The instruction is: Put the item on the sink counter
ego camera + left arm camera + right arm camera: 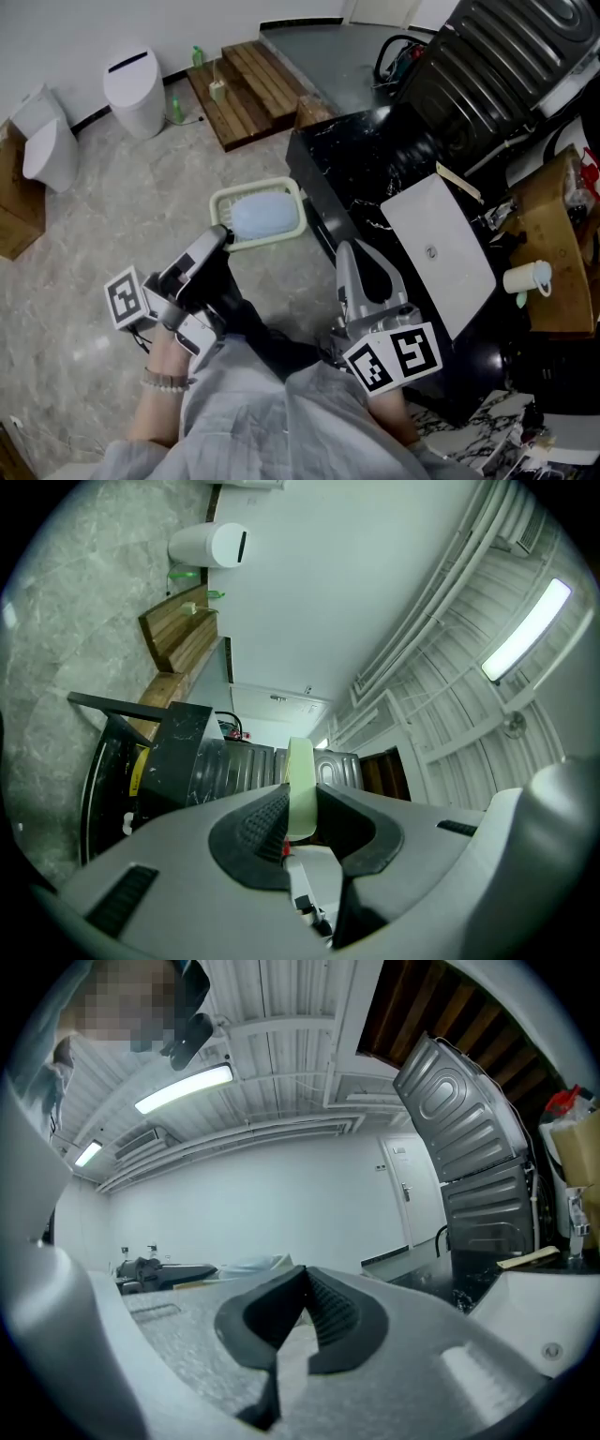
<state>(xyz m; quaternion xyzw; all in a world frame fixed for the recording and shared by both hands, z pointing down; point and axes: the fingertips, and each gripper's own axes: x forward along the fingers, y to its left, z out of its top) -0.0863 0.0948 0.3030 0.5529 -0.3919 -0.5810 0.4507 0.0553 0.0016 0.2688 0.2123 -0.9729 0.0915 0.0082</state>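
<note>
Basket (300,211), rim clamped in left gripper (223,234)

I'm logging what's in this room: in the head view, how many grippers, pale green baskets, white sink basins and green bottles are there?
Grippers: 2 (left gripper, right gripper)
Pale green basket: 1
White sink basin: 1
Green bottles: 2 ()
Total: 6
</note>
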